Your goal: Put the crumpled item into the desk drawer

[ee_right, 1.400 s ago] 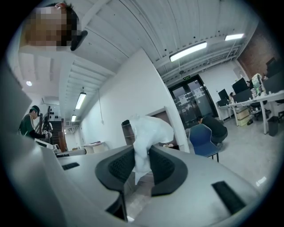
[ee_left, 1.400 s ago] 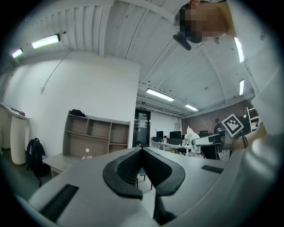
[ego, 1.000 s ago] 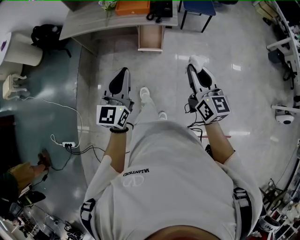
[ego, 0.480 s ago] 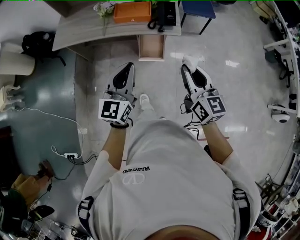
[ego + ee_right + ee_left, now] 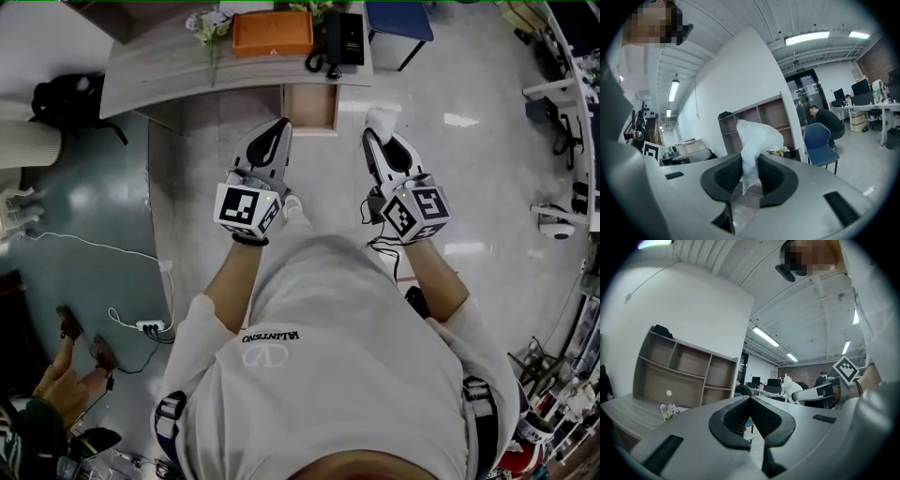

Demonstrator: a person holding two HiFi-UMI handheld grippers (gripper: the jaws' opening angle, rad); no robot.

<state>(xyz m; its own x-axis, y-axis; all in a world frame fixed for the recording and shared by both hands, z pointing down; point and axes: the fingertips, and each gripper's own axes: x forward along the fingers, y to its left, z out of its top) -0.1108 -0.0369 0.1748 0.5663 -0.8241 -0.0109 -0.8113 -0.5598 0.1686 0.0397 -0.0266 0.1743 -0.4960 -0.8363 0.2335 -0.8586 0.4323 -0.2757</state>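
Observation:
The wooden desk (image 5: 187, 70) runs across the top of the head view, and its drawer (image 5: 310, 108) is pulled out toward me. My right gripper (image 5: 375, 134) is shut on the crumpled white item (image 5: 382, 119), just right of the drawer's front. In the right gripper view the crumpled item (image 5: 757, 138) rises from between the jaws of the right gripper (image 5: 750, 164). My left gripper (image 5: 282, 127) hangs just left of the drawer front. In its own view the left gripper (image 5: 750, 400) has its tips together with nothing in them.
An orange tray (image 5: 273, 33), a black phone (image 5: 342, 39) and flowers (image 5: 208, 21) lie on the desk. A blue chair (image 5: 398, 19) stands to the right behind it. A black bag (image 5: 66, 94) and a power strip (image 5: 150, 326) lie on the floor at left. An open shelf unit (image 5: 679, 366) lines the wall.
Both grippers have moved forward toward the desk, so the drawer now lies just ahead of their tips. The crumpled item has stayed in the right gripper.

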